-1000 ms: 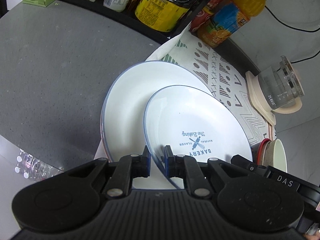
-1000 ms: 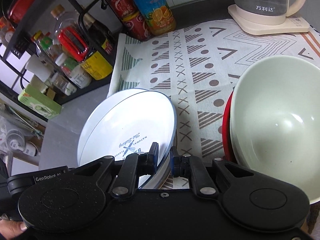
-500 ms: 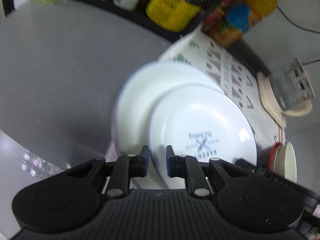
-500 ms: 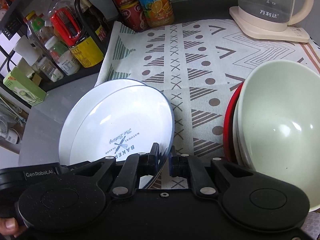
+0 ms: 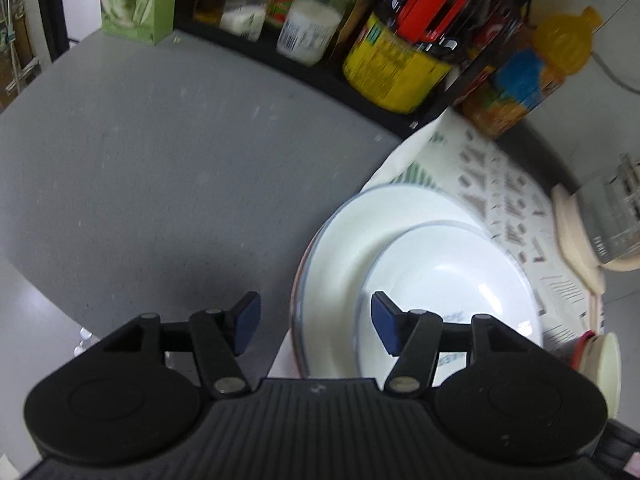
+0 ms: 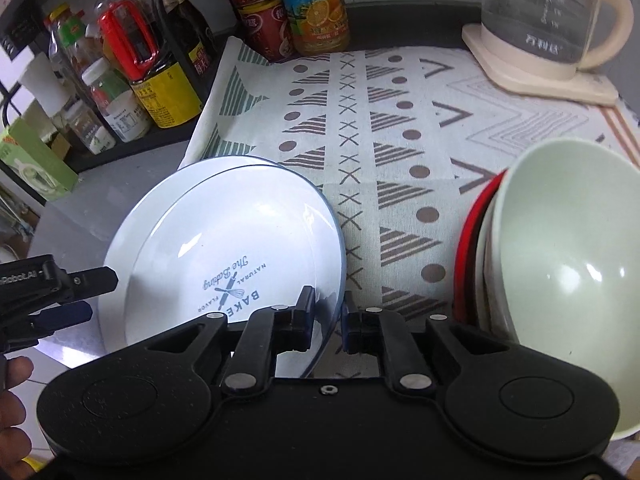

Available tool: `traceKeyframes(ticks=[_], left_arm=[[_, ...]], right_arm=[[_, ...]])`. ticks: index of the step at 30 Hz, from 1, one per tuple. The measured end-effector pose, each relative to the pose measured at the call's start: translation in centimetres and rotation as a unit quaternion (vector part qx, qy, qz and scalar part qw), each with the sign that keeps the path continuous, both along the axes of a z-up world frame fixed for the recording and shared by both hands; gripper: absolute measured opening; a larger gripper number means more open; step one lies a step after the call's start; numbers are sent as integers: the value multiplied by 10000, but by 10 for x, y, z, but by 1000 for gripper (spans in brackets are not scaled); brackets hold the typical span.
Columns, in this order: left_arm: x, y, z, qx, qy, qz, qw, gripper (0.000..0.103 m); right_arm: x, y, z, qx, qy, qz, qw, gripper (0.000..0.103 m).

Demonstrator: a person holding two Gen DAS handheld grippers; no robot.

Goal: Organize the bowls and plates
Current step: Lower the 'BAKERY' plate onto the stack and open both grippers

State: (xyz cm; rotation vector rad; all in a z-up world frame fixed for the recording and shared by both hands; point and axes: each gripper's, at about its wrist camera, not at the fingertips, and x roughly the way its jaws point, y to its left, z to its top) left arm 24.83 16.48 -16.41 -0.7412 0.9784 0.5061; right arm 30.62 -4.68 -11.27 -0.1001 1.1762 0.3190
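A small white plate (image 6: 232,248) printed "BAKERY" lies tilted on a larger blue-rimmed plate (image 6: 136,228) at the left end of the patterned cloth (image 6: 380,140). My right gripper (image 6: 328,318) has the small plate's near rim between its pads; its jaws are opening slightly but still touch the rim. My left gripper (image 5: 316,328) is opening, and its pads touch nothing. It hangs left of the small plate (image 5: 460,280), over the large plate's (image 5: 344,240) edge. From the right wrist it appears at the plates' left side (image 6: 86,298). A pale green bowl (image 6: 568,280) tops a stack at right.
A red bowl rim (image 6: 468,248) shows under the stack. A glass kettle (image 6: 536,20) stands at the back right. A black rack of bottles (image 6: 152,60), drink bottles (image 6: 316,4) and a green box (image 6: 36,160) line the back left. A hand (image 6: 12,380) shows at lower left.
My left gripper opened, let go of the small plate's rim and swung left toward the grey counter. The small plate came down onto the large plate, with the right gripper still at its rim.
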Motion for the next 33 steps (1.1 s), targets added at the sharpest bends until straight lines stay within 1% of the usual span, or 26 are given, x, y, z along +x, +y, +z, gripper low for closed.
traceKeyframes(ticks=[5,8,11,16,18,22,26,29,30,32,33], left_arm=[[1,-4,-7,-3,24,-82,10000,59],[3,-3,-10,-21,32,-4,10000,58],[3,-4,-9,58,-3,-53,10000,54],[0,-1,-7,-26,-209,-27,9998,34],[0,0,-6,-70,-217,16,9997,33],[-1,-1,-4,-2,-219,81,9997,29],[-2,2,-5,-40,-233,76,9997,28],[-1,3,-5,-53,-157,75,9998,28],[-1,2,-3,-11,-124,79,9999,31],[-2,0,1,86,-63,46,9999,32],[-2,-1,3,110,-69,14,9999,34]], right_arm=[[2,3,-3,-30,34,14,10000,15],[4,4,-6,-40,56,32,10000,15],[5,7,-9,-57,103,55,9999,17],[7,9,-14,-106,106,140,9998,20],[8,10,-15,-89,139,136,9998,21],[9,12,-16,-82,186,191,9996,26],[12,11,-17,30,279,159,9995,28],[13,9,-18,96,336,132,9993,29],[14,8,-17,134,366,109,9992,30],[15,2,-13,334,399,51,9986,33],[15,-1,-9,447,394,34,9982,38]])
